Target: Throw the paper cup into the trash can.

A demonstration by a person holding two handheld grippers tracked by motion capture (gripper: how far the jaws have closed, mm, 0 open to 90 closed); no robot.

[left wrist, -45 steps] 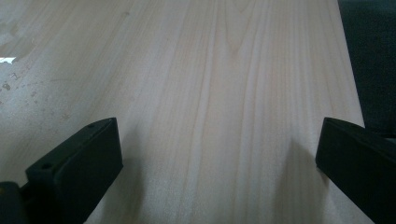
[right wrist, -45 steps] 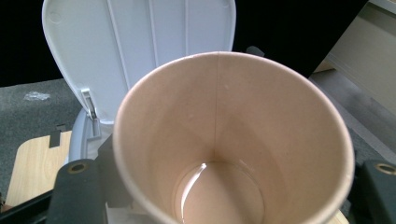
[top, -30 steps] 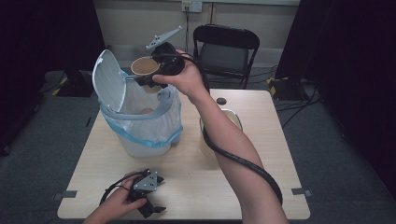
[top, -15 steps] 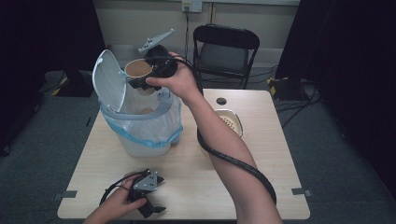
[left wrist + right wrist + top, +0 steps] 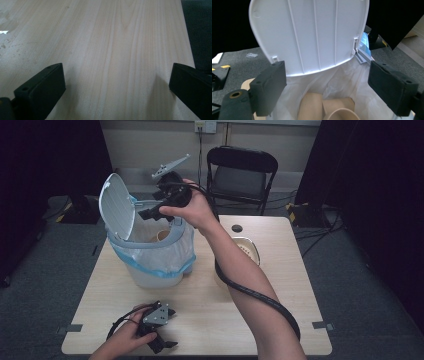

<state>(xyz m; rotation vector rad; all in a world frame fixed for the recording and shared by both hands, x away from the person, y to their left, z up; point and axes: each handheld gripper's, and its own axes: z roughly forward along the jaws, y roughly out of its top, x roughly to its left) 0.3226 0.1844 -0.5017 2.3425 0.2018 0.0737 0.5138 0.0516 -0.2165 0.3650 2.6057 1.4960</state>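
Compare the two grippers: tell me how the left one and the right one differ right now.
The left gripper rests low at the table's near edge, while the right gripper is raised over the open bin. The left gripper's jaws frame bare wood; the right gripper's jaws, which have just been opening, frame the bin's upright lid and the paper cups lying in the bin liner. Both have black jaws, stand open and hold nothing.

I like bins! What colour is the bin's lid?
White lid, ribbed inside; the right gripper view shows it best.
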